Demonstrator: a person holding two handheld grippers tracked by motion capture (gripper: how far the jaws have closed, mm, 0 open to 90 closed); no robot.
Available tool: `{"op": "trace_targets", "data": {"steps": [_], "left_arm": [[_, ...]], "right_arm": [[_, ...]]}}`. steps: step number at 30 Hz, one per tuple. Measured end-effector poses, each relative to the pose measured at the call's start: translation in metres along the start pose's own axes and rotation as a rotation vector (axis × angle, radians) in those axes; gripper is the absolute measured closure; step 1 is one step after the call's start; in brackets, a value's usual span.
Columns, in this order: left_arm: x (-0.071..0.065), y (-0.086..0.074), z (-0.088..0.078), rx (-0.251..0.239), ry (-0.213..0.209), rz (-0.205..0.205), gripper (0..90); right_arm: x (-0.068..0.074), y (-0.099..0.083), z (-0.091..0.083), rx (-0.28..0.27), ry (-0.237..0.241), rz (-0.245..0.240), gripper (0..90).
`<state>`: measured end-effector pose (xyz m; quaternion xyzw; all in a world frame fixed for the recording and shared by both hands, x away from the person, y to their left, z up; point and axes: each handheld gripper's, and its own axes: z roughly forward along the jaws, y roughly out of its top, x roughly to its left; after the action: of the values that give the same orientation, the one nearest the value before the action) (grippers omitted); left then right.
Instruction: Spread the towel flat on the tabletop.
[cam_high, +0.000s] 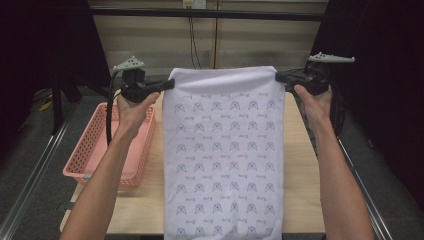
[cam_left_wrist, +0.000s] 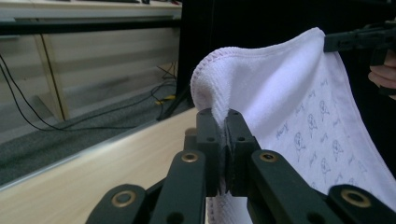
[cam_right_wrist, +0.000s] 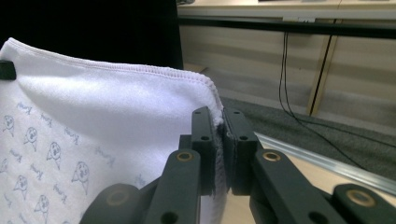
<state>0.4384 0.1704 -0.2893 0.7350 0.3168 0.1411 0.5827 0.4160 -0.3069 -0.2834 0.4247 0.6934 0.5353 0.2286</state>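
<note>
High view: left gripper and right gripper each pinching a top corner of towel, thin bites, likely to slip under its hanging weight.

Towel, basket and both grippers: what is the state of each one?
Towel: spread flat, held up by its two far corners.
Basket: on the table's left side, looks empty.
Left gripper: jaws shut on a towel corner.
Right gripper: jaws shut on the other corner.
</note>
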Motion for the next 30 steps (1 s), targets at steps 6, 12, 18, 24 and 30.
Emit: {"op": "trace_targets", "data": {"steps": [6, 12, 18, 24, 30], "left_arm": [[-0.007, 0.024, -0.009, -0.055, -0.003, 0.034, 86.9], [-0.013, 0.002, -0.014, -0.013, -0.019, 0.042, 86.9], [-0.022, -0.026, -0.019, 0.008, -0.038, 0.026, 86.8], [-0.036, -0.048, -0.029, 0.009, -0.060, 0.016, 86.9], [-0.056, -0.079, -0.048, 0.038, -0.095, 0.023, 86.9]], "right_arm": [[0.005, 0.030, -0.006, -0.066, -0.014, -0.004, 84.9], [0.010, 0.010, -0.016, -0.049, 0.027, -0.019, 84.9], [0.017, -0.015, -0.029, -0.023, 0.061, -0.022, 85.0], [0.026, -0.036, -0.045, 0.012, 0.094, -0.027, 85.0], [0.036, -0.071, -0.062, 0.043, 0.143, -0.015, 85.0]]}}
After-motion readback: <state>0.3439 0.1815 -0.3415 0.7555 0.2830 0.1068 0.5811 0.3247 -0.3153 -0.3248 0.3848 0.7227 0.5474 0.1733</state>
